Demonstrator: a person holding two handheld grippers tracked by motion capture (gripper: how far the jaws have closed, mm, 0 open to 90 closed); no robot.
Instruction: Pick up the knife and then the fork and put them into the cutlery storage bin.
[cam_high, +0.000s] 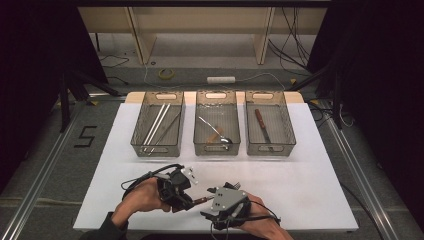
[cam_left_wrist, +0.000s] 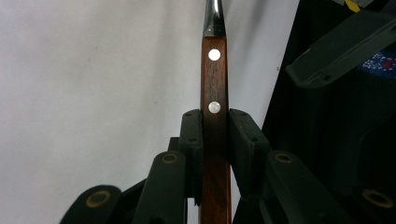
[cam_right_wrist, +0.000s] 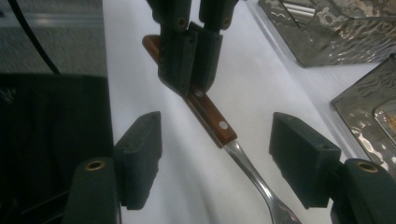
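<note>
A fork with a riveted brown wooden handle (cam_left_wrist: 215, 79) is clamped by that handle in my left gripper (cam_left_wrist: 215, 135), whose pads press on both its sides. Seen from the right gripper view, the left gripper (cam_right_wrist: 194, 77) comes down from the top, and the fork (cam_right_wrist: 212, 119) slants toward the camera just above the white table. My right gripper (cam_right_wrist: 219, 158) is open, with its pads standing wide on either side of the fork's steel neck (cam_right_wrist: 252, 175), touching nothing. In the high view both grippers meet near the table's front edge, left gripper (cam_high: 191, 201) facing right gripper (cam_high: 210, 202).
Three clear trays stand in a row at the back. The left tray (cam_high: 136, 131) holds long thin sticks (cam_high: 156, 125), the middle tray (cam_high: 217, 151) a spoon (cam_high: 220, 136), the right tray (cam_high: 290, 131) a wooden-handled knife (cam_high: 262, 125). Bare white table (cam_high: 300, 185) lies between trays and hands.
</note>
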